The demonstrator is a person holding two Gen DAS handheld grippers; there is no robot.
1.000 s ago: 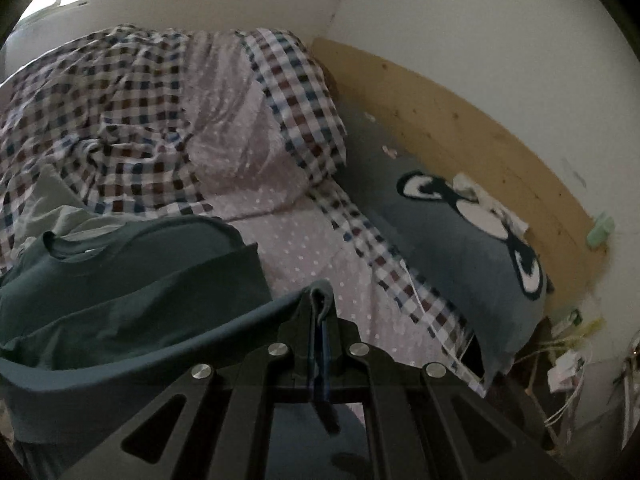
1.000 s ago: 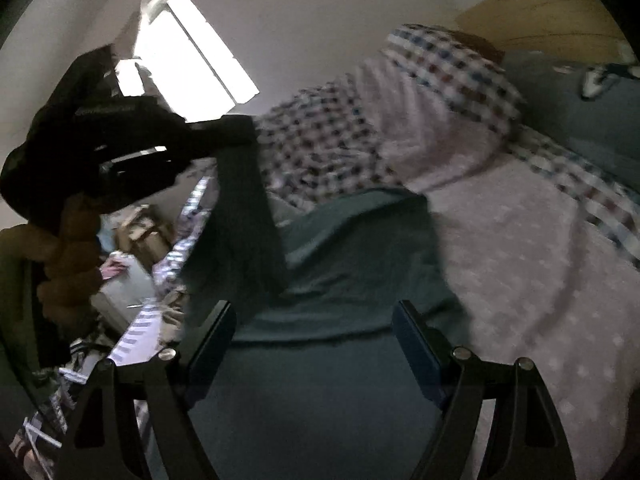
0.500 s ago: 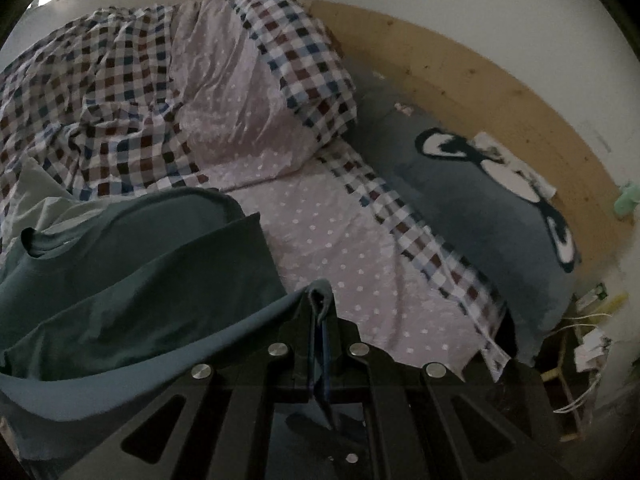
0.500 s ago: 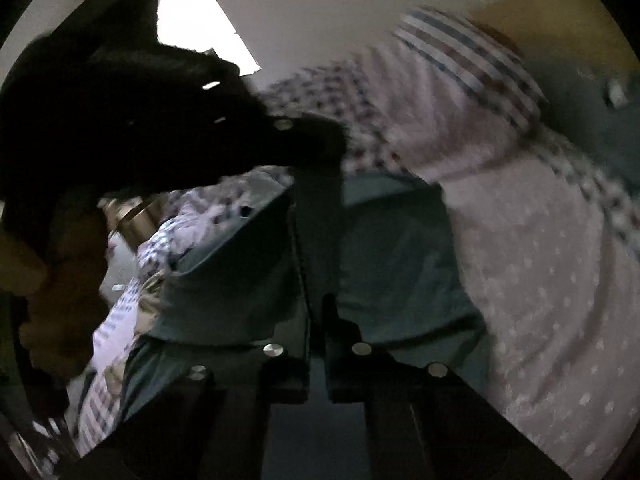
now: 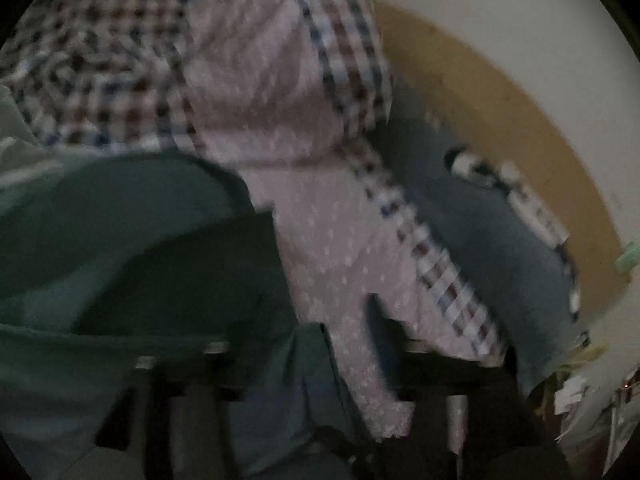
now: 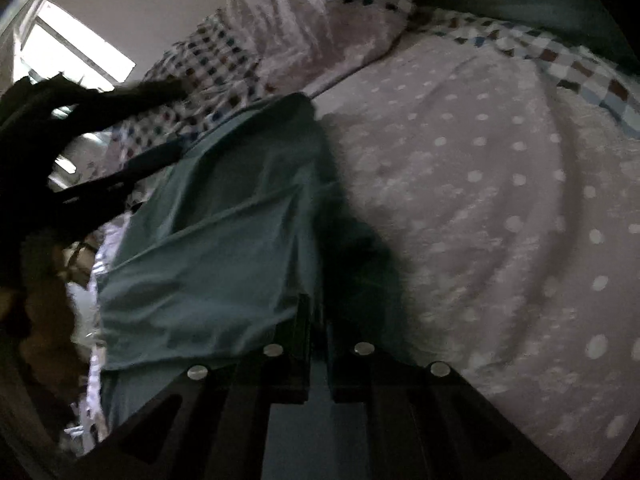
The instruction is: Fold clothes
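My right claw (image 6: 318, 320) is drawn narrow, its two fingers nearly meeting, with the edge of the teal shirt (image 6: 224, 248) pinched between them. From that grip the shirt runs away from me up the bed, its far fold lying on the pink dotted sheet (image 6: 500, 200). My left claw (image 5: 304, 364) stands wide, fingers well apart; the view is blurred, and shirt cloth (image 5: 120, 240) lies over and beside the left finger, but nothing is gripped between the two. In the right view the left claw (image 6: 132, 128) shows dark at the shirt's far left side. Beyond the shirt lies a checked quilt (image 5: 100, 72), heaped. To the right rests a grey pillow (image 5: 480, 232) against a wooden headboard (image 5: 500, 100). A bright window (image 6: 72, 52) sits farthest back.
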